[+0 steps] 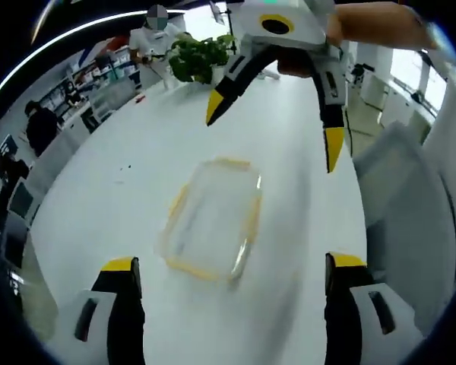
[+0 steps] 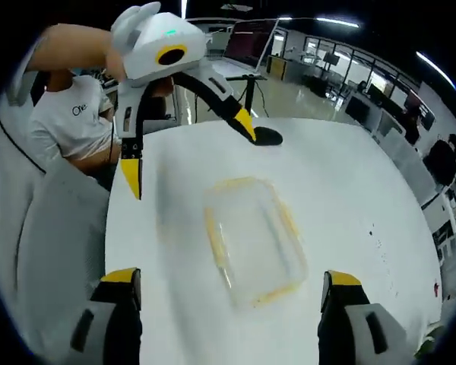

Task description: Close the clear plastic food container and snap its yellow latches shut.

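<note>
Container [image 1: 211, 220] of clear plastic with yellow latches, lying flat on white bench [image 1: 137, 175], lid in place as far as the motion blur allows to judge; whether latches are snapped down, cannot tell. In left gripper view, placed ahead of and between own two fingers of left gripper [image 1: 232, 266], a little nearer to the left finger, touching neither. Left fingers [image 1: 120, 268] spread wide apart, yellow-tipped, nothing held between them. Beyond the container, right gripper [image 1: 272, 129] hanging above the bench, pointing downward, its fingers also parted widely and empty, well clear of the container; a person's hand [image 1: 365, 26] gripping it from behind. Farther past it, green plant [image 1: 197, 57] near the far edge of the bench, with people and shelves in the background. In right gripper view, same container [image 2: 251, 239] lying ahead of right gripper [image 2: 232, 277], between its two fingers [image 2: 342, 280], apart from both. Beyond the container, left gripper [image 2: 190, 156] hanging over the bench, fingers open and empty, held by a person in white shirt [image 2: 68, 125] beside the bench. Small dark object [image 2: 267, 137] on the bench just behind one left fingertip; too blurred to identify.
</note>
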Demonstrator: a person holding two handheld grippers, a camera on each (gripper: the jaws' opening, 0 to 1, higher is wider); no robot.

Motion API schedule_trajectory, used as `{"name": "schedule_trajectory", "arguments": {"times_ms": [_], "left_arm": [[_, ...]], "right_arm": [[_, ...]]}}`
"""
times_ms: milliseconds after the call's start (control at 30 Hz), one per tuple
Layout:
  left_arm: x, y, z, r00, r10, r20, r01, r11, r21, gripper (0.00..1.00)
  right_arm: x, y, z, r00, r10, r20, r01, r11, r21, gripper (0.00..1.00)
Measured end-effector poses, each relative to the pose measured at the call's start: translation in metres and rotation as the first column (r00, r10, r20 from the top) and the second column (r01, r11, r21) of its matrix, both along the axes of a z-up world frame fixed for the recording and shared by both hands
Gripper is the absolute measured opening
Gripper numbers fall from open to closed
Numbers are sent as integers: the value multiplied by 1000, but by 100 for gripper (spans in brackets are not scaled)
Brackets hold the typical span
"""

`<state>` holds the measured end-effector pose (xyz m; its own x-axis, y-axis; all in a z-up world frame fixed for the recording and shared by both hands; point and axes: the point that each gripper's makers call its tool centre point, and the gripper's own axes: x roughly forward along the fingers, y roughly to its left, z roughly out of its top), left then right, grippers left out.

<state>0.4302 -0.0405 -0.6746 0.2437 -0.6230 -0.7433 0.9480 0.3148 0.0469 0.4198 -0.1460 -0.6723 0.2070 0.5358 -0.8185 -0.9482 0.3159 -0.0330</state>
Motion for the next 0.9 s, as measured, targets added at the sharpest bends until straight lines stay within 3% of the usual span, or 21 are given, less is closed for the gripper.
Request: {"name": "schedule_trajectory", "arguments": {"times_ms": [300,367,467,700,767,900], "left_arm": [[-21,7,12,998,62,21,-61,997,-52,97],[-27,6,16,996,75,48,-72,995,-65,97],[-36,7,19,994,103,35,-100,991,-91,97],[-56,16,28,987,130,90,-117,984,-138,94],[-65,14,33,986,153,68,-137,970,-202,94],[-78,23,26,988,136,76,-122,979,-166,95]], "right_arm": [[-21,-3,22,997,-51,54,47,996,73,99],[-24,-6,25,994,-53,98,47,997,69,99],[-34,-9,25,993,-70,93,62,994,86,99],[-57,-18,23,989,-115,95,101,985,141,99],[-65,-24,20,987,-137,89,123,981,151,99],[-82,-29,15,983,-167,78,152,973,173,99]]}}
